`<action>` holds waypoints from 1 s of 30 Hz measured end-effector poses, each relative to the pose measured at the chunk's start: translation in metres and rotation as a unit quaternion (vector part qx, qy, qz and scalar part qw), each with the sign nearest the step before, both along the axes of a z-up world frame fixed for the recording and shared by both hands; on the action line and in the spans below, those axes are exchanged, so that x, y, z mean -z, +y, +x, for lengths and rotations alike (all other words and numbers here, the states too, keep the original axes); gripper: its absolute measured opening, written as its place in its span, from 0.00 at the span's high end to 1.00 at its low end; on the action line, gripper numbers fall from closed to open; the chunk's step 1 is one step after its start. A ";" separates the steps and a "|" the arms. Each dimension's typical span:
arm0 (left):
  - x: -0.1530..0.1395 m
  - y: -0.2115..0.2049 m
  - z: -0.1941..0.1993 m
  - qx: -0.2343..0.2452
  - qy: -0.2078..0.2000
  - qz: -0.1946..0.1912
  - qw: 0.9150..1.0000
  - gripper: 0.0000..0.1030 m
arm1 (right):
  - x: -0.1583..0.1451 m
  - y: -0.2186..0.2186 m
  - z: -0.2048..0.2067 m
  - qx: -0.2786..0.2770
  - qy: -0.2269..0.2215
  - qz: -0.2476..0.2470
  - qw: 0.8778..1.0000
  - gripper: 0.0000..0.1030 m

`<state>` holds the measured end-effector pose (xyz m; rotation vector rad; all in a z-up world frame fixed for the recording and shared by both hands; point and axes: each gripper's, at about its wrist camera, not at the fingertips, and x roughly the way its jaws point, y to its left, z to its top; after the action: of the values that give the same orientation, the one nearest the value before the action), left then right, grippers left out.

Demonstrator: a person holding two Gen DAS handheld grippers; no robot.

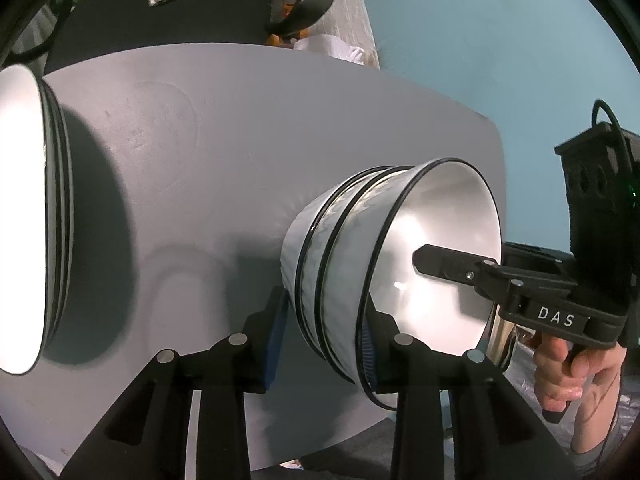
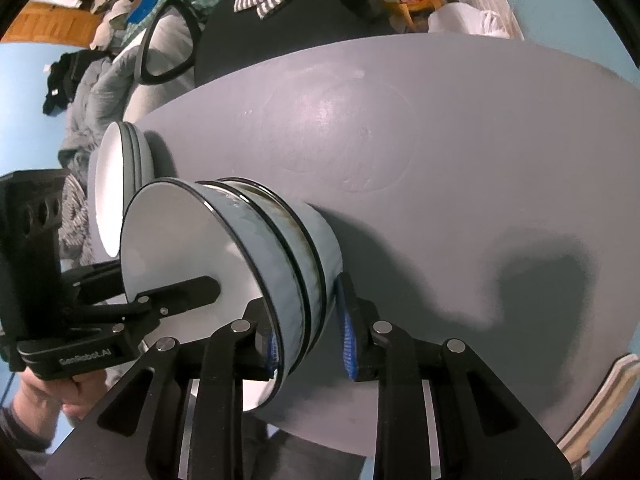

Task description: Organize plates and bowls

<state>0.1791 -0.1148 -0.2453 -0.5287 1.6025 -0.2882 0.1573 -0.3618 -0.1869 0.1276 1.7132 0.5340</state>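
The stack of bowls (image 1: 332,264) sits nested, three deep by the black rims, near the edge of the grey surface (image 1: 240,128), with a stack of plates (image 2: 120,168) just beyond it. They look like glazed ceramic: stiff, smooth, likely heavy as a stack, prone to slip and chip, so the rim wall seems the sound place to hold. The left gripper (image 1: 324,344) straddles the stack's rims, one blue pad inside the top bowl, one outside, fingers spread with a gap on the outer side. The right gripper (image 2: 308,340) does likewise from the opposite side, pinching nothing that I can see. Clothes and a chair (image 2: 168,48) lie behind.
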 end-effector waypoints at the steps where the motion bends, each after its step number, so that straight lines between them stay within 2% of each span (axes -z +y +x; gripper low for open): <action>1: 0.000 0.001 -0.001 -0.006 0.001 0.000 1.000 0.69 | 0.000 0.000 0.000 0.002 0.000 -0.001 1.000 0.78; 19: -0.003 0.017 -0.024 -0.019 0.013 0.022 0.999 0.74 | 0.001 0.018 -0.007 0.009 0.015 -0.007 1.000 0.78; 30: -0.022 0.046 -0.033 -0.027 0.000 0.034 0.999 0.74 | -0.011 0.047 -0.012 -0.001 0.008 0.001 1.000 0.78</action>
<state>0.1466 -0.0691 -0.2234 -0.5185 1.5907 -0.1930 0.1453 -0.3150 -0.1759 0.1313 1.7293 0.5374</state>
